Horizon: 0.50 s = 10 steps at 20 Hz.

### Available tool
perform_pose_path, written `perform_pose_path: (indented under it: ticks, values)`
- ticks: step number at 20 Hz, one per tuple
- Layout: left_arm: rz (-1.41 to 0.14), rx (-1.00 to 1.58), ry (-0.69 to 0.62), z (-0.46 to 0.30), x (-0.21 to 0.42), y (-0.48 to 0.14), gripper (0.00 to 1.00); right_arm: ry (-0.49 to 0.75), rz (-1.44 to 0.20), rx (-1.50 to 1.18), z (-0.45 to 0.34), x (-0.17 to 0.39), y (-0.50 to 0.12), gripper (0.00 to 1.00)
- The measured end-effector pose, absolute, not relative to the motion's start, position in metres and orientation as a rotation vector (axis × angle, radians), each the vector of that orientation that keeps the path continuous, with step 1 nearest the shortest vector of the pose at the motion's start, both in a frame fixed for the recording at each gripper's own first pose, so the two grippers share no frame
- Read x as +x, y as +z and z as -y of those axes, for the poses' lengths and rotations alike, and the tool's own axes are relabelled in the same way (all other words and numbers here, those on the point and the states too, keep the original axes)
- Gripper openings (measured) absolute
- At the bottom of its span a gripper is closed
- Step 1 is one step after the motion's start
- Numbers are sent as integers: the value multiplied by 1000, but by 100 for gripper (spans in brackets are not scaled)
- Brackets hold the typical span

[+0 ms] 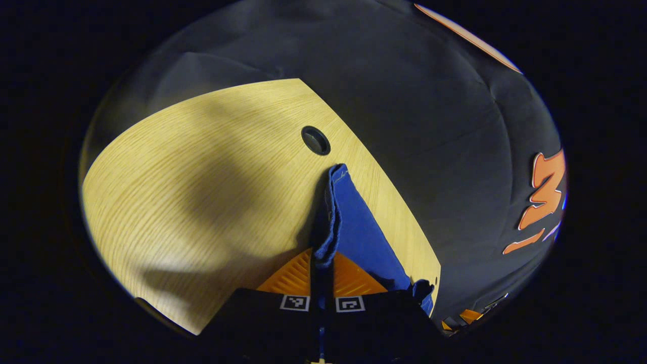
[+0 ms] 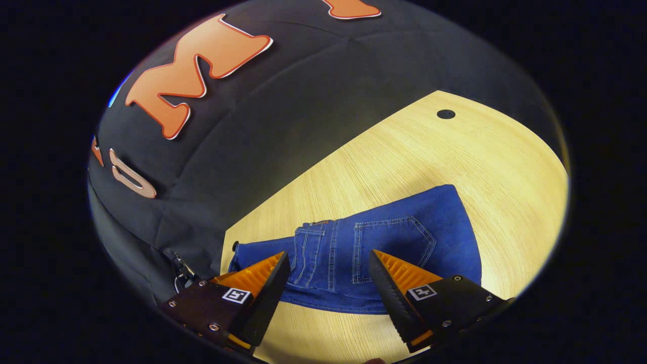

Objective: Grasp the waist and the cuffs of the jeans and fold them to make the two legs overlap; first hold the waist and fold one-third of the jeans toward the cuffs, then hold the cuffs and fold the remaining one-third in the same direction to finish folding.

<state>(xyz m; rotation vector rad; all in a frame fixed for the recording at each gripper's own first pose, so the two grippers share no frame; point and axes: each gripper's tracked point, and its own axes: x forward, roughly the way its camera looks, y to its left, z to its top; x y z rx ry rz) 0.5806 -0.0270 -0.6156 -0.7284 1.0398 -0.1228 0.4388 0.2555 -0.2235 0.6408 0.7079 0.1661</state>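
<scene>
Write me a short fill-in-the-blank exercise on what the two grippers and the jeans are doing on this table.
1. The left gripper is ____ on a bunched edge of the jeans.
2. The right gripper hovers with its fingers ____ above the jeans.
3. The jeans lie on a ____ table.
4. Near the table's far edge sits a round dark ____.

Missing words: shut; open; wooden; hole
</scene>
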Motion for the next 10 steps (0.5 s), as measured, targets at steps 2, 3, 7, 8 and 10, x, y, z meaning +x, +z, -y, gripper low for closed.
perform_pose_path:
  ticks: [2,3,7,8,10]
  values:
    - [-1002,-768,-128,30,579,-595,4,165,-706,655,-252,438,-225,98]
    - [-983,-799,-139,34,574,-577,5,163,-703,656,-249,437,-225,98]
    - [-941,-817,-241,80,564,-523,4,186,-679,669,-240,435,-213,98]
    - [-939,-812,-272,100,562,-509,4,187,-671,669,-235,435,-210,98]
    - [-939,-785,-336,144,555,-483,4,191,-663,670,-221,433,-204,98]
